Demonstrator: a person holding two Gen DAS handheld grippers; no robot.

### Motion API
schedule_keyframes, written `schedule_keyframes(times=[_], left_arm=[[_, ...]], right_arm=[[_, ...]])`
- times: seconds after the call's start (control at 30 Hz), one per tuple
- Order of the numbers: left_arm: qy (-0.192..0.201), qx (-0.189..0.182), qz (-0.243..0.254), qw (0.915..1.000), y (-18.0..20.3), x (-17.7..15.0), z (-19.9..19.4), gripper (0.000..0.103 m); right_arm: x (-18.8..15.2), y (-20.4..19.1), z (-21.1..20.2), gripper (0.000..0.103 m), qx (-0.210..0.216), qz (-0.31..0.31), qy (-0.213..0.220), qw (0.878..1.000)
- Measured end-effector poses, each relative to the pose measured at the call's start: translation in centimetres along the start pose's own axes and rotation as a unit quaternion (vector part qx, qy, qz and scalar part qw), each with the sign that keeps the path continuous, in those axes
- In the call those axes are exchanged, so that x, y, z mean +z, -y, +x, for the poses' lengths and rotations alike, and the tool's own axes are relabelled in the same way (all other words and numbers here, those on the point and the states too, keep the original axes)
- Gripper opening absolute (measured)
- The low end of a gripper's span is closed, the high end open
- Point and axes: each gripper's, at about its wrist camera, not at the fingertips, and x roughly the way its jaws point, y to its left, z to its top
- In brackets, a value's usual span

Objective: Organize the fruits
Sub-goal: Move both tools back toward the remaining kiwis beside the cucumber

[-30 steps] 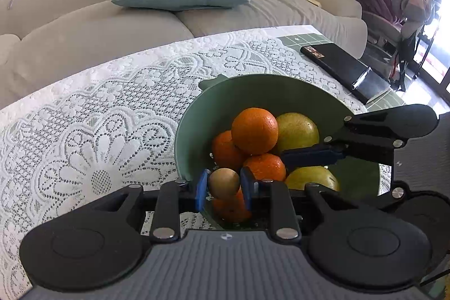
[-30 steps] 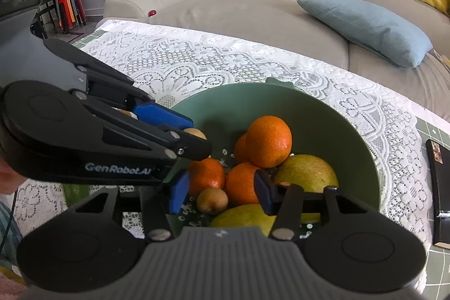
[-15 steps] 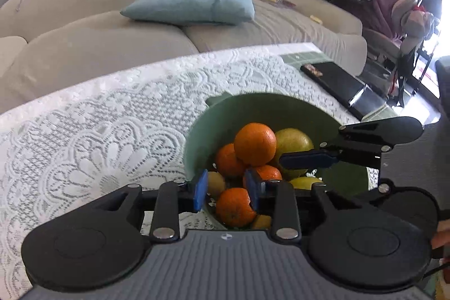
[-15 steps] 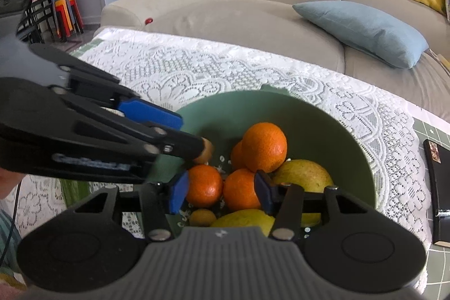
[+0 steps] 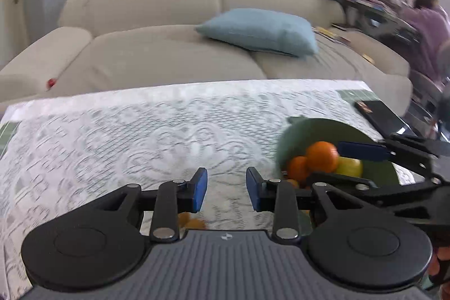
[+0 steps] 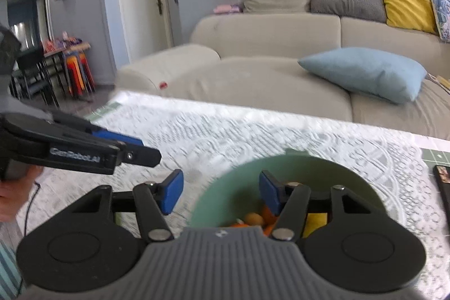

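Note:
A green bowl on the lace tablecloth holds several oranges and a yellow-green fruit. My left gripper is open and empty, above the cloth left of the bowl. A small orange-brown fruit lies on the cloth just below its left finger. My right gripper is open and empty, over the bowl's left rim; a small brown fruit and oranges show beneath it. The other gripper's fingers reach in from the left.
A lace tablecloth covers the table. A black flat box lies at the right edge beyond the bowl. A beige sofa with a blue cushion stands behind the table. A person sits at far right.
My left gripper let go of the small brown fruit in the bowl, opened, and swung left away from the bowl. My right gripper lifted, tilted up and opened wider.

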Motion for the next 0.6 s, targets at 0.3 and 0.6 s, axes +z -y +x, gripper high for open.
schedule_keyframes(times=[0.3,0.6], left_arm=[[-0.008,0.043,-0.061,0.9972,-4.0,-3.3,-1.0,0.041],[-0.015,0.051,-0.099,0.9936,-6.3,-5.8,-0.8,0.046]], right_arm=[[-1.2,-4.8,0.5,0.060,0.048,-0.017,0.020,0.999],[-3.3,-8.1,3.2,0.051,0.047,-0.069,-0.024,0.996]])
